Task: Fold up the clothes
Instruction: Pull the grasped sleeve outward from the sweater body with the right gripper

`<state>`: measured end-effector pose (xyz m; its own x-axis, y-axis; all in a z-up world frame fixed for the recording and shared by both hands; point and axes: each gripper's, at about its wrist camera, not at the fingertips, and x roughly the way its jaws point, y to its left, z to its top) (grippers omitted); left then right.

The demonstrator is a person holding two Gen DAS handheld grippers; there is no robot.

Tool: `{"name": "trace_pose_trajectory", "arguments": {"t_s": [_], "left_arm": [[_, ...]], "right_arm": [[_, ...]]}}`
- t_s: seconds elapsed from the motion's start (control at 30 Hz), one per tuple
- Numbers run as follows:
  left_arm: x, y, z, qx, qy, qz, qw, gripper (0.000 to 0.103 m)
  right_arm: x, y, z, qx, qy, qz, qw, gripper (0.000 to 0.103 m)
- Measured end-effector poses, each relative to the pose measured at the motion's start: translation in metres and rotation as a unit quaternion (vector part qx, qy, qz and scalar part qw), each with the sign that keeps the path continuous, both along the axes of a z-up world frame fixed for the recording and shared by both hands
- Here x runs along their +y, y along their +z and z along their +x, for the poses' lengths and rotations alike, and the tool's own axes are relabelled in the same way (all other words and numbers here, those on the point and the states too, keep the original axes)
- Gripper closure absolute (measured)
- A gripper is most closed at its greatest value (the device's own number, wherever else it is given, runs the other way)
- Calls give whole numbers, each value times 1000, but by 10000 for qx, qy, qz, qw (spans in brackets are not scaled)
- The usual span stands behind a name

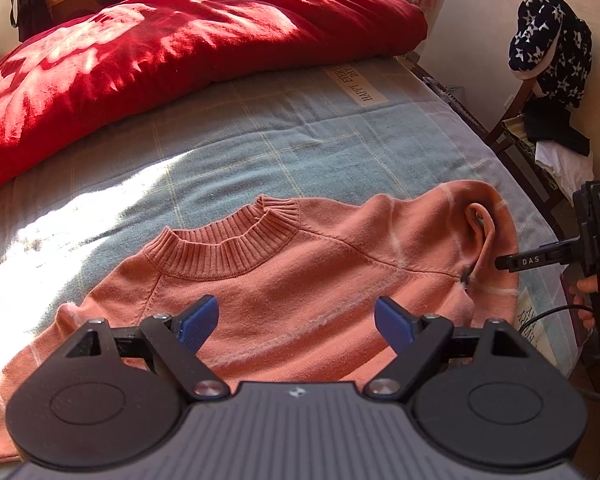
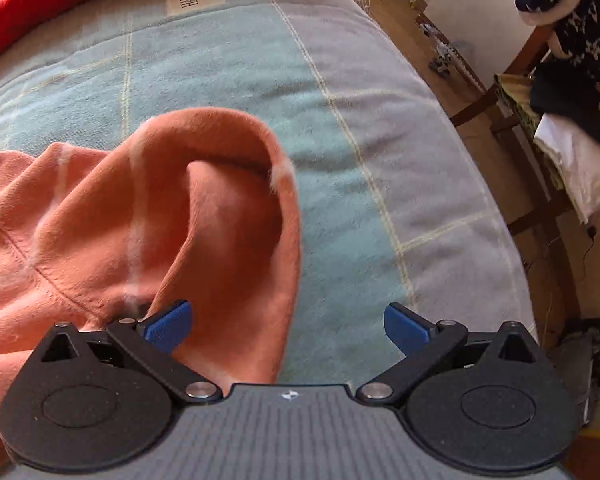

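A salmon-pink knit sweater (image 1: pixel 284 280) lies face up on the bed, its ribbed collar (image 1: pixel 220 248) pointing away from me. My left gripper (image 1: pixel 296 326) is open and empty, hovering over the sweater's chest. The sweater's right sleeve (image 2: pixel 220 216) is bunched up into a raised fold. My right gripper (image 2: pixel 288 328) is open at that fold, its left blue pad (image 2: pixel 168 326) against the sleeve cloth and its right pad over the blanket. It also shows at the right edge of the left wrist view (image 1: pixel 512 262), beside the sleeve fold.
The bed has a blue-grey checked blanket (image 1: pixel 260 132) with a large red duvet (image 1: pixel 160 48) at the far side. A wooden chair (image 2: pixel 540 128) piled with dark starred and white clothes stands to the right of the bed, over a wooden floor (image 2: pixel 432 28).
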<state>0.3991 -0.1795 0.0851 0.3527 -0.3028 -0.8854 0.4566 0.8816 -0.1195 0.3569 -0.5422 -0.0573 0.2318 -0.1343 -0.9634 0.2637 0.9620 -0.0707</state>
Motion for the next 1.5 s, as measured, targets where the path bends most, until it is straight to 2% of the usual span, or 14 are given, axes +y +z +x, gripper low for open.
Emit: {"name": "trace_pose_trajectory", "arguments": {"t_s": [0.2, 0.27, 0.43, 0.53, 0.63, 0.73, 0.83, 0.9, 1.03, 1.1, 1.2, 1.27, 1.4, 1.5], "left_arm": [[-12, 2, -5, -44, -178, 84, 9998, 18], [-12, 3, -6, -58, -186, 111, 9997, 18], [-10, 3, -9, -46, -142, 123, 9998, 18], [-7, 3, -10, -27, -83, 116, 9999, 18], [-5, 1, -11, -7, -52, 114, 9999, 18], [-5, 0, -11, 5, -63, 128, 9999, 18], [-9, -2, -12, 25, -111, 130, 9999, 18], [-13, -4, -13, 31, -155, 139, 9998, 18], [-23, -4, -16, -1, -296, 147, 9995, 18], [-28, -5, -17, -17, -352, 202, 9992, 18], [-32, -5, -19, -18, -396, 232, 9989, 18], [-33, -5, -19, -10, -410, 240, 9989, 18], [-36, -7, -19, 19, -406, 260, 9988, 18], [-38, -7, -19, 12, -433, 242, 9988, 18]], "right_arm": [[35, -40, -12, 103, -439, 176, 9988, 0], [40, -44, -12, 114, -376, 118, 9992, 0], [35, -38, -12, 387, 82, -576, 9976, 0], [13, -31, -18, 547, 96, -1190, 9913, 0], [-17, -25, -26, 677, -104, -1476, 9867, 0], [-38, -14, -34, 624, -363, -1491, 9862, 0], [-42, -5, -42, 290, -457, -1099, 9925, 0], [-31, -8, -41, 190, -272, -1042, 9940, 0], [-8, -28, -31, -23, -20, -1279, 9918, 0], [-6, -37, -24, -81, -79, -1687, 9856, 0], [-14, -41, -15, -26, -171, -2432, 9698, 0], [-26, -39, -11, -27, -159, -2665, 9637, 0], [-60, -24, -3, -95, -43, -3405, 9402, 0], [-89, -7, 2, -151, -154, -3677, 9297, 0]]}}
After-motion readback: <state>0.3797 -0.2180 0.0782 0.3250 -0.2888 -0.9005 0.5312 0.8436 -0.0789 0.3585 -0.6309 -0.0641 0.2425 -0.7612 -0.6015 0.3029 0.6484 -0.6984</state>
